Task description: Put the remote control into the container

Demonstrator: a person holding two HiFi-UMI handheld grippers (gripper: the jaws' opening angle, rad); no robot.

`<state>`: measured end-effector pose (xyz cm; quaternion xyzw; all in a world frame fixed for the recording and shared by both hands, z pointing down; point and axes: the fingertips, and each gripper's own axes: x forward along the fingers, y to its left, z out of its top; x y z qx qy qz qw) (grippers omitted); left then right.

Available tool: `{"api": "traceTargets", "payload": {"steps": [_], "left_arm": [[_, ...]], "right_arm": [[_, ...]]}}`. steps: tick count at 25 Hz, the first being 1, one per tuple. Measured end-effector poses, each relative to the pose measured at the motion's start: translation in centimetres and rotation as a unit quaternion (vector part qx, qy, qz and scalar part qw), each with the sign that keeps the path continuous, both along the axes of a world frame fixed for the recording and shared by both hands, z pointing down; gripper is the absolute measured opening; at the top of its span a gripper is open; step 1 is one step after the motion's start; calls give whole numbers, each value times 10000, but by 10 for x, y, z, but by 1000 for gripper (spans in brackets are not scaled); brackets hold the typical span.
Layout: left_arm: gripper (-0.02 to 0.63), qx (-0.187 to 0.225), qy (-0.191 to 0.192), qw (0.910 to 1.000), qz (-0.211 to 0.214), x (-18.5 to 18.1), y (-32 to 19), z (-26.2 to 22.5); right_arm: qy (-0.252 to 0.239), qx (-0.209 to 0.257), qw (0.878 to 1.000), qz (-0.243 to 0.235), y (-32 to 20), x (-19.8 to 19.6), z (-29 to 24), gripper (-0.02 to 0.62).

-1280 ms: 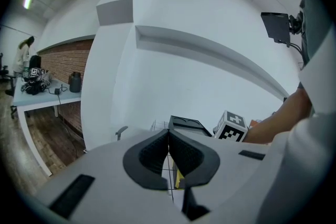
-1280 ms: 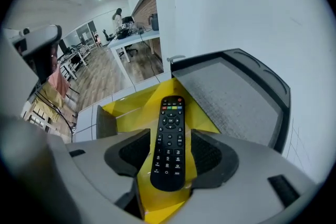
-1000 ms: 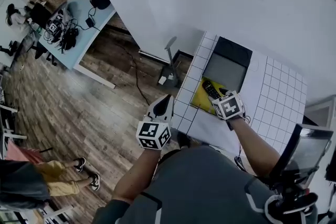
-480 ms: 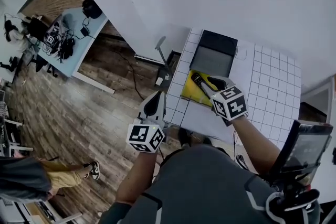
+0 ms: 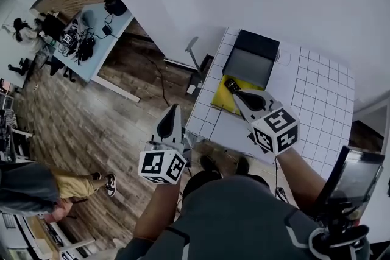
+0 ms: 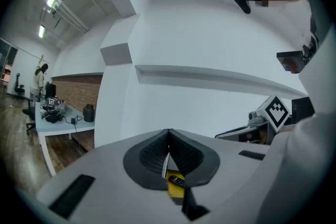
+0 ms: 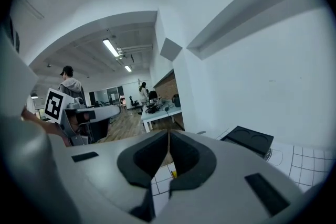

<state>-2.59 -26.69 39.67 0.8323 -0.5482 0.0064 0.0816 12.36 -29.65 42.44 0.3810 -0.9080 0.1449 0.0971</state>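
The black remote control (image 5: 231, 86) lies on a yellow pad (image 5: 226, 103) at the left edge of the white gridded table (image 5: 317, 94). Just behind it stands the dark container (image 5: 258, 45), also in the right gripper view (image 7: 247, 139). My right gripper (image 5: 239, 94) hangs above the pad, lifted off it. Its jaws have just been closing and now meet (image 7: 168, 136) with nothing between them. My left gripper (image 5: 172, 110) is held over the floor left of the table, shut and empty (image 6: 168, 136). Below its tips, the remote (image 6: 176, 181) shows on the pad.
A light desk (image 5: 91, 30) with cables and a bag stands far left on the wooden floor. Someone in yellow trousers (image 5: 67, 189) is at the lower left. A stand (image 5: 196, 52) is beside the table's left edge. A dark device (image 5: 356, 173) sits lower right.
Both grippers have risen toward the head camera. The right one lifted off the yellow pad and its jaws closed empty. The remote stayed on the pad.
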Motion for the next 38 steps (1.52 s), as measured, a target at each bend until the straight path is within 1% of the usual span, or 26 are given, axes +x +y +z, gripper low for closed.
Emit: {"api": "traceTargets", "payload": {"steps": [1, 4, 5, 7, 10, 12, 16, 22, 29, 34, 38], "left_arm": [[9, 9, 83, 10000, -45, -4, 2, -3], [9, 64, 663, 9978, 49, -11, 7, -17], [9, 102, 719, 9973, 120, -12, 8, -22], [9, 128, 591, 9979, 251, -15, 7, -29], [9, 76, 310, 9990, 319, -27, 5, -31], [9, 94, 240, 9991, 343, -34, 4, -32], [9, 218, 31, 9991, 355, -44, 8, -36], [9, 94, -76, 9991, 405, -52, 9, -31], [9, 129, -3, 9982, 591, -53, 13, -33], [9, 70, 263, 9971, 715, -54, 18, -34], [9, 102, 203, 9965, 806, -56, 22, -35]], "right_arm": [[-77, 87, 9999, 35, 2, -1, -5, 23], [-257, 321, 9991, 109, 9, -7, -22, 21], [-258, 391, 9988, 149, 10, -10, -28, 20], [-263, 475, 9981, 284, 11, -15, -38, 17], [-312, 579, 9964, 534, 14, -20, -53, 15], [-319, 627, 9954, 647, 16, -22, -59, 15], [-367, 631, 9956, 585, 24, -38, -65, 14], [-332, 645, 9956, 597, 34, -47, -66, 14], [-184, 693, 9948, 722, 40, -53, -65, 14], [-216, 708, 9939, 815, 41, -53, -66, 14], [-199, 720, 9936, 850, 42, -56, -66, 14]]}}
